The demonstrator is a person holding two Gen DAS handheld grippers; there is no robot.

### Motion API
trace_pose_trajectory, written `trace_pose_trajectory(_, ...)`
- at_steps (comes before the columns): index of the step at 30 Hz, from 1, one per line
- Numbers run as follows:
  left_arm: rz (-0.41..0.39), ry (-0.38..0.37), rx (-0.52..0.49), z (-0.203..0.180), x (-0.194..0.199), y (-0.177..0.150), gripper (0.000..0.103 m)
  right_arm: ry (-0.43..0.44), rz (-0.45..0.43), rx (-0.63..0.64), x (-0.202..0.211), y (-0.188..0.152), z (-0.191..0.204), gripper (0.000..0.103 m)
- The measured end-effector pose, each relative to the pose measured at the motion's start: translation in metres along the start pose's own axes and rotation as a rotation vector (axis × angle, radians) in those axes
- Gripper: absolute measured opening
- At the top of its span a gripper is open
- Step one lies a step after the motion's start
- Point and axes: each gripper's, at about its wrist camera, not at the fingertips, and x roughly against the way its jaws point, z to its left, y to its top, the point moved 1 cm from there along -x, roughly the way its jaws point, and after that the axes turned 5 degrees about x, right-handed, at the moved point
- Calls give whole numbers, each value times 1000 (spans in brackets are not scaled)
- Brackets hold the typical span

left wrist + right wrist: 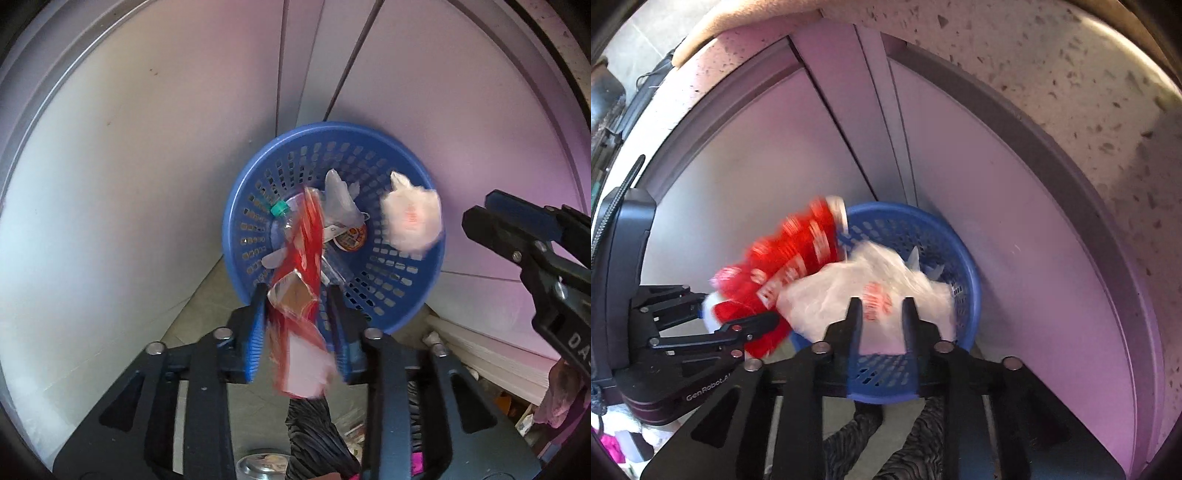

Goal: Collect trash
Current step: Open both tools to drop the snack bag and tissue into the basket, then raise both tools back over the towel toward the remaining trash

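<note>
My left gripper (297,299) pointed down over the blue basket (413,291), which sat in the corner where 2 pale cabinet panels (147,147) met. Its jaws stood parted, blue pads either side of a red wrapper (306,236). The wrapper was motion-blurred and hung between the pads, its lower end reaching into the basket; I could not tell whether either pad touched it, but the jaws were not clamped on it. Inside the basket lay a clear bottle with a green cap (277,209), a grey scrap of plastic (340,199) and a round orange-and-white lid (351,236).

Further right, a white plastic bag (412,216) with red print showed blurred above the basket's right rim. My right gripper (480,214) came in from the right edge of the left wrist view, apart from the bag.

From the right wrist view, the left gripper (746,314) was at left with the red wrapper (798,254) beside its fingers, leaning over the basket's left rim (975,295). The white bag (871,291) sat over the basket opening, just ahead of my right gripper (881,306), whose 2 fingers stood apart with nothing pinched between them. A speckled countertop (1071,92) curved overhead at right. Striped dark fabric (916,443) showed below the tongs.
</note>
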Motion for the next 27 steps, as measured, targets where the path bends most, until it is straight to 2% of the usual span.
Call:
trace_pose_trajectory(3,-1,4,1,1,-1,1,35,-8,-3,6,-1,0,2,35)
trace_pose_trajectory(20,-44,17,13,7,28,4,35,3,-19,34,13,9,3,36)
trace_pose_trajectory(27,-82,11,36,12,54,5,36,30,-57,62,37,16,9,41)
